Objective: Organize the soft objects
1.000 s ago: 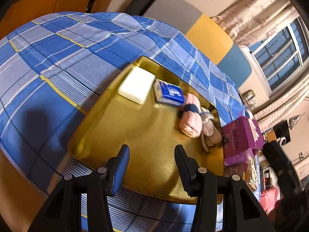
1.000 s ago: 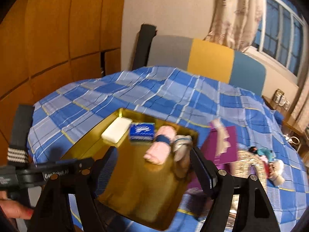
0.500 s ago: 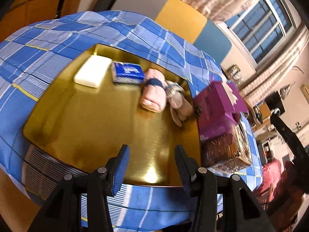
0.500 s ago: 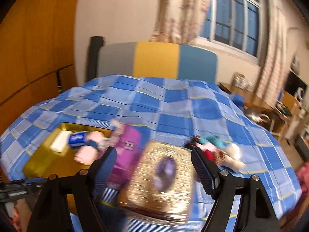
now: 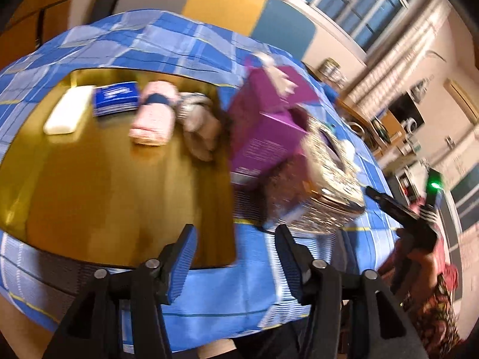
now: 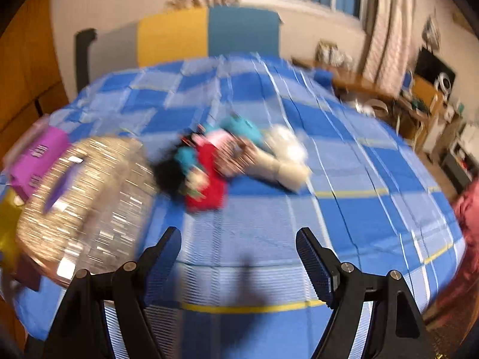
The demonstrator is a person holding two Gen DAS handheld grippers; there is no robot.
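- The left hand-held gripper (image 5: 236, 246) hangs open and empty above the near edge of the bed (image 5: 179, 48), jaws spread with nothing between them
- Ahead and to the left of it lies a gold tray (image 5: 89, 185) on the blue checked bedspread; along the tray's far side sit four things in a row: a white pad (image 5: 67, 113), a blue packet (image 5: 116, 98), a rolled pink cloth (image 5: 154, 119) with a blue band, and a pale plush toy (image 5: 199, 128) just beside the roll
- Judging by that neat row, part of the sorting looks done: these four seem already placed
- Ahead and slightly right of the left hand-held gripper stand a purple box (image 5: 266, 128) and a glittery box (image 5: 326, 185), close together, just off the tray's right edge
- The right hand-held gripper (image 6: 239, 257) is also open and holds nothing; it points across the bed
- Straight ahead of it, well apart from the jaws, lies a loose heap of soft things (image 6: 227, 158): red, teal, black and pink pieces touching a white plush toy (image 6: 287, 155); blur hides what each one is
- To its left is the glittery box (image 6: 83, 197), with the purple box (image 6: 39, 158) beyond
- That heap is what seems left: nothing in it is gripped yet, and it lies far from the tray
- The likely next step is a reach for the heap, though where its pieces belong I cannot tell
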